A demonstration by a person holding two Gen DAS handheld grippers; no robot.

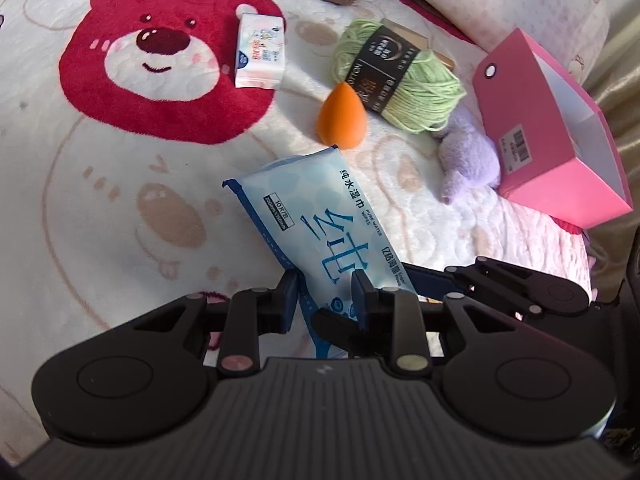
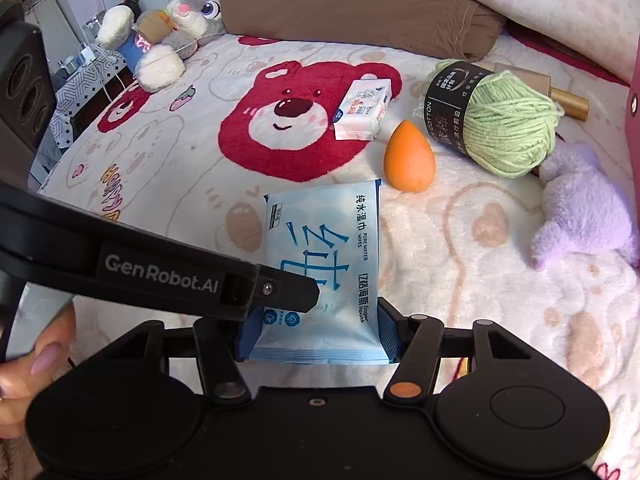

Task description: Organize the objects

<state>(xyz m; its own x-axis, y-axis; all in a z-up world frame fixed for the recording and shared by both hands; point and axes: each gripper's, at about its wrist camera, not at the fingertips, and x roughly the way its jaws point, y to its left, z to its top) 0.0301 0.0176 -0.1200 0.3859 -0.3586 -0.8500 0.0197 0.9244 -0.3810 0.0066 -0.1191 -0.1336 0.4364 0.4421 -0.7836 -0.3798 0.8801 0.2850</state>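
Both pairs of jaws are pinching the same blue wet-wipes pack [image 1: 320,236]. The left gripper [image 1: 326,294] has its jaws drawn close, nipping the pack near its lower end. The right gripper [image 2: 318,334] holds the pack's bottom edge across its width, one jaw on each side. In the right wrist view the left gripper's black arm crosses from the left and its tip lies on the pack's face. A hand [image 2: 30,364] with pale pink nails shows at that view's left edge.

Taking the wet-wipes pack as the landmark: it lies over a cream bed cover [image 1: 100,208] printed with bears, its far end pointing away from the grippers. Whether it touches the cover I cannot tell. Just beyond its far end is an orange egg-shaped sponge [image 1: 340,114]. Beyond and right of the sponge lies a skein of green yarn [image 1: 404,84] with a black band. Right of the pack, well apart, sits a lilac plush toy [image 1: 470,156], and past it a pink box [image 1: 532,120], open and tilted. Beyond the pack to the left, a small white tissue packet [image 1: 260,52] rests on a large red bear face [image 1: 160,60]. Far off at the bed's edge a grey rabbit toy [image 2: 192,16] leans.
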